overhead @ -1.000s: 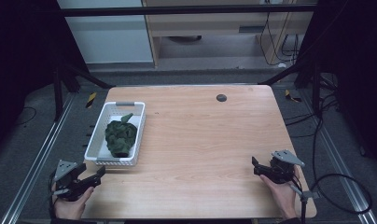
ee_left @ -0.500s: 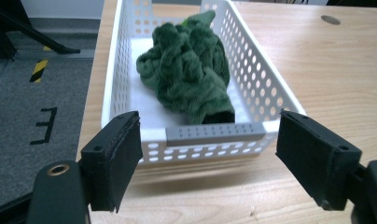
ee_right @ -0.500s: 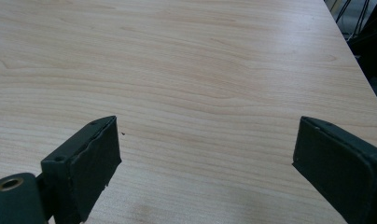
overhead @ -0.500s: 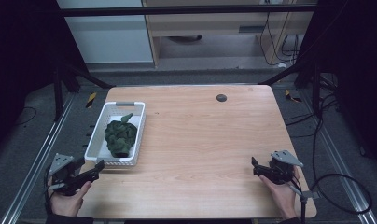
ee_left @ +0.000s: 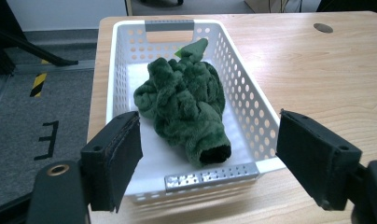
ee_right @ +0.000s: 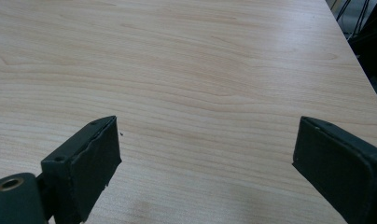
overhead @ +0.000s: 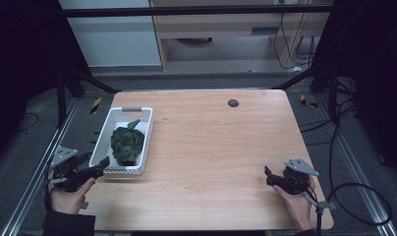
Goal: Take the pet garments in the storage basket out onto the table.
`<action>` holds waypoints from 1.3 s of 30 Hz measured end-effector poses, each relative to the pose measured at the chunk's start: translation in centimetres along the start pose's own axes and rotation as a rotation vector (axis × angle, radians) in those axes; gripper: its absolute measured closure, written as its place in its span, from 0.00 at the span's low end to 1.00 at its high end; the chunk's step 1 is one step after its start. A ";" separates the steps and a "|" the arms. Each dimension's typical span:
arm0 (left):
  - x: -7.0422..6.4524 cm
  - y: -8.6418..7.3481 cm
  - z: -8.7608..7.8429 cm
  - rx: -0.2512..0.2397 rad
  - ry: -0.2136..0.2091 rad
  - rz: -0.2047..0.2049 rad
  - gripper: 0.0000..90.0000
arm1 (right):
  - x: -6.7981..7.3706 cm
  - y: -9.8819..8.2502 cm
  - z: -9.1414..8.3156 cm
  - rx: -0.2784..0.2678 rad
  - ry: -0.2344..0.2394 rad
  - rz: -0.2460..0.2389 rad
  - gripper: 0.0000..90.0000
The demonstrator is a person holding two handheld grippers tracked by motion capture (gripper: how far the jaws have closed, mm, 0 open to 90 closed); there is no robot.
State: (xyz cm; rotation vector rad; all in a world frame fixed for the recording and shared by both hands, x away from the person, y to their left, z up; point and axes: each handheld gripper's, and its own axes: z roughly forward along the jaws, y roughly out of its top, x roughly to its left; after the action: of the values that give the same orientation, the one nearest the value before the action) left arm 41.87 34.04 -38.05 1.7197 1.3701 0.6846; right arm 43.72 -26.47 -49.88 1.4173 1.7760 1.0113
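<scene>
The left gripper [ee_left: 207, 161] is spread wide just short of the white basket [ee_left: 210, 176]. Inside the basket lies a green plush toy [ee_left: 184, 109], likely soft and light (best pinched at its bulky middle). Well away from the basket, the right gripper [overhead: 269, 177] gapes empty over the counter [overhead: 211, 147].

A light wooden table [overhead: 211, 147] with a pale grain stands on a dark grey floor [overhead: 34, 128]. A small round dark disc [overhead: 233, 103] sits in the tabletop near its far edge, well apart from everything else. Two short yellow-and-black striped tape strips lie on the floor, one [overhead: 96, 104] beside the table's far left corner, the other [overhead: 308, 102] beside its far right corner. Black cables [overhead: 349, 147] trail over the floor at the right. Behind the table stands a pale wooden cabinet [overhead: 221, 24]
</scene>
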 end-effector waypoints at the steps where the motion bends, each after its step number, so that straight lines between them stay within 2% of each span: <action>1: 0.0 0.2 0.1 0.003 -0.001 0.003 0.23 | 0.0 0.0 0.0 0.002 0.000 0.000 0.08; 16: 0.1 2.9 1.2 0.027 0.009 0.022 0.23 | 0.0 0.0 0.1 0.005 0.004 -0.004 0.08; 30: -0.6 5.1 3.0 0.084 0.008 0.087 0.23 | 0.1 0.0 0.0 0.004 0.004 -0.004 0.08; 39: -0.7 6.3 4.0 0.128 0.029 0.125 0.23 | 0.1 0.0 0.1 0.004 0.004 -0.004 0.08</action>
State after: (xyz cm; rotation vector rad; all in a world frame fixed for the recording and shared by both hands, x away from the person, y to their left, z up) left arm 48.23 31.88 -34.71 1.9164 1.3609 0.7059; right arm 43.75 -26.39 -49.91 1.4146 1.7845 1.0093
